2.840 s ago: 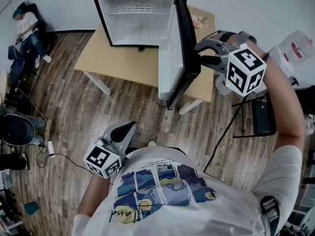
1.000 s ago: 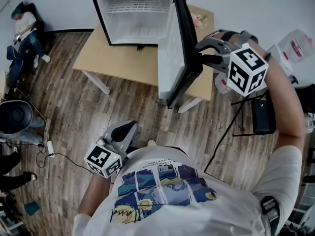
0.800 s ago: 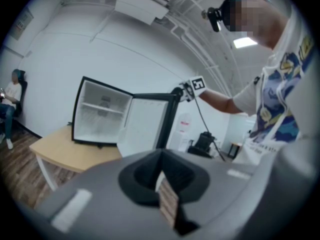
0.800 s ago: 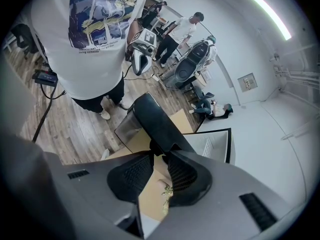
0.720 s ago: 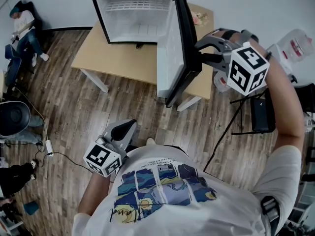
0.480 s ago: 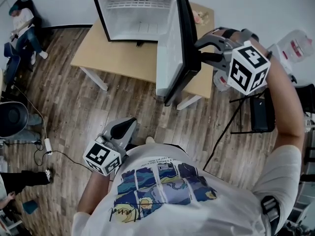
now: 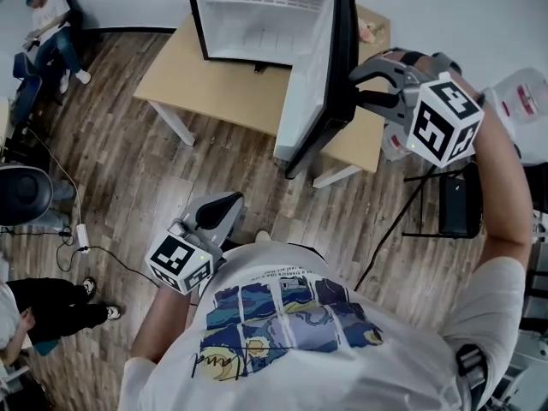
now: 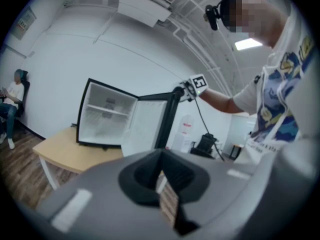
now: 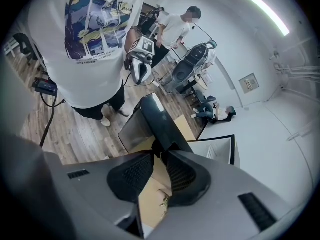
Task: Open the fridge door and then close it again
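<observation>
Right claw [image 7: 354, 92]: clamped on fridge door [image 7: 310, 84] edge; door wide open beside it, barely shifted since earlier, so opening done, closing pending. Left claw [image 7: 221, 208]: together, empty.

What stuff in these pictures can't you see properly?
- The fridge: the head view's top edge cuts off its top.
- Outer face of the fridge door: edge-on in the head view; only the right gripper view shows it.
- A small thing on the table: the fridge door half hides it in the head view, and it is too small to name.
- A bystander at lower left: cut by the head view's left edge.
</observation>
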